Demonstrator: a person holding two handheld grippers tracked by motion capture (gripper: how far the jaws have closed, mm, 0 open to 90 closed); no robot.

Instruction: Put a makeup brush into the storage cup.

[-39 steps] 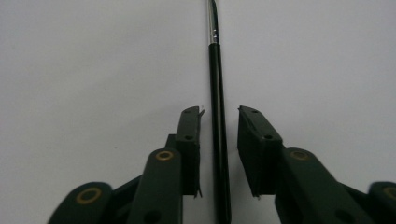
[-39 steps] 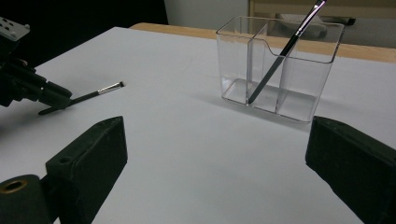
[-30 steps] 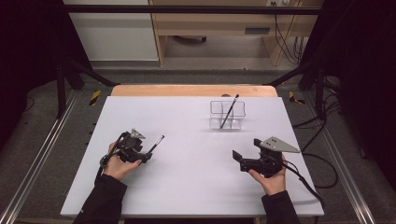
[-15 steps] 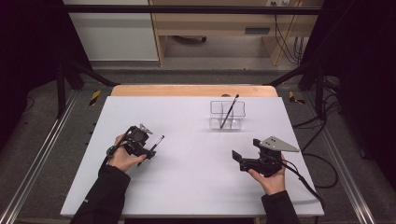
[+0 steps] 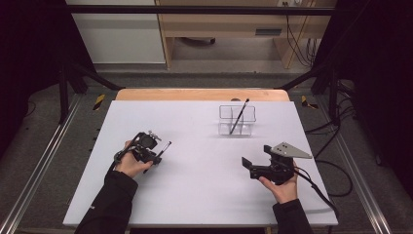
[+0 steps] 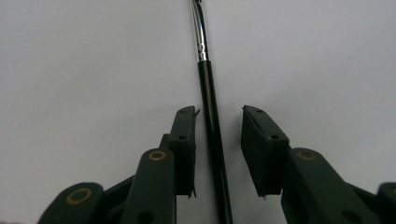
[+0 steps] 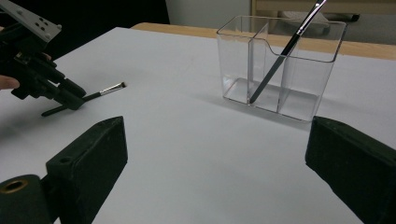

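Brushes number two: one lies on the table (image 5: 204, 195) between my left claw's (image 6: 218, 135) part-open jaws, ungripped; the other brush (image 5: 239, 116) leans in the single clear holder (image 5: 237, 119) at one o'clock. My right claw (image 5: 248, 165) gapes wide, empty. The near brush (image 6: 209, 107) runs off frame.

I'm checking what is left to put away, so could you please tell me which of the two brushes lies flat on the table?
The brush between the jaws of the left claw, flat on the white table. The other brush leans upright in the clear holder.
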